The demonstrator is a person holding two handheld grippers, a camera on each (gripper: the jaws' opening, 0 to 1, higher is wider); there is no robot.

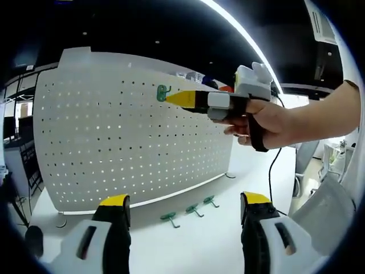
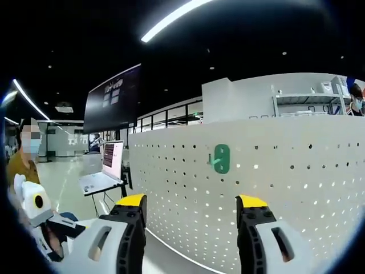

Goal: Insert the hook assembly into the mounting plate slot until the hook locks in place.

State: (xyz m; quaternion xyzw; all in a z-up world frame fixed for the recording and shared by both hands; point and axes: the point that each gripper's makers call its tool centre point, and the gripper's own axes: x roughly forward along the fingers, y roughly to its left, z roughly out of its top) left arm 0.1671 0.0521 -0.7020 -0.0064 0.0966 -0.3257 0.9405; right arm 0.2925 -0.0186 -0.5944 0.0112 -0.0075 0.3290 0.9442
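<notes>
Left gripper view: right gripper [image 1: 171, 99] tips beside green plastic hook [image 1: 163, 92] on white perforated metal pegboard [image 1: 102, 142], jaw state unclear; left gripper [image 1: 185, 208] spread, three green hooks [image 1: 194, 211] ahead on white table [image 1: 188, 245]. Right gripper view: right gripper [image 2: 191, 205] spread, hook [image 2: 220, 158] ahead.

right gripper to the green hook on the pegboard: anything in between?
Nothing visible. In the right gripper view the open jaws of the right gripper frame the green hook on the pegboard, with only open air between them. The left gripper view shows that gripper's yellow tips right beside the hook.
</notes>
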